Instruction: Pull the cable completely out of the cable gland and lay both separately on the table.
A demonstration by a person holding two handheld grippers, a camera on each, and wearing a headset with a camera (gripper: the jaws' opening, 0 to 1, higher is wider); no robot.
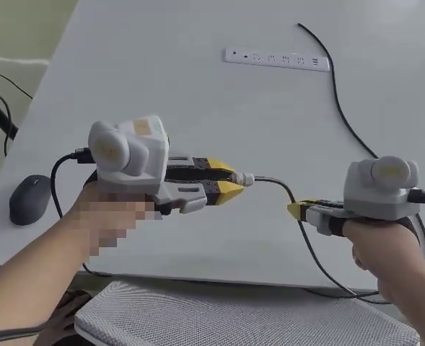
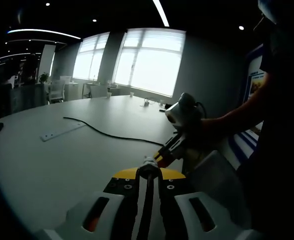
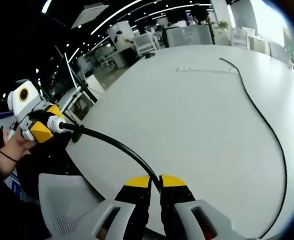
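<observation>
My left gripper (image 1: 230, 180) is shut on the small pale cable gland (image 1: 245, 178), which pokes out past its yellow tips. A black cable (image 1: 278, 184) leaves the gland and curves right and down to my right gripper (image 1: 297, 210), which is shut on it. Both are held in the air near the table's front edge. In the left gripper view the gland (image 2: 149, 163) sits between the closed jaws, with the right gripper (image 2: 162, 155) just ahead. In the right gripper view the cable (image 3: 118, 145) arcs from my right gripper (image 3: 156, 181) to the gland (image 3: 57, 125) in the left gripper (image 3: 41, 129).
On the white table (image 1: 161, 86), a white power strip (image 1: 277, 59) lies at the back. A black cord (image 1: 342, 108) runs from there toward the right edge. A dark mouse (image 1: 30, 198) rests at the left. A grey mesh chair (image 1: 234, 317) stands below the front edge.
</observation>
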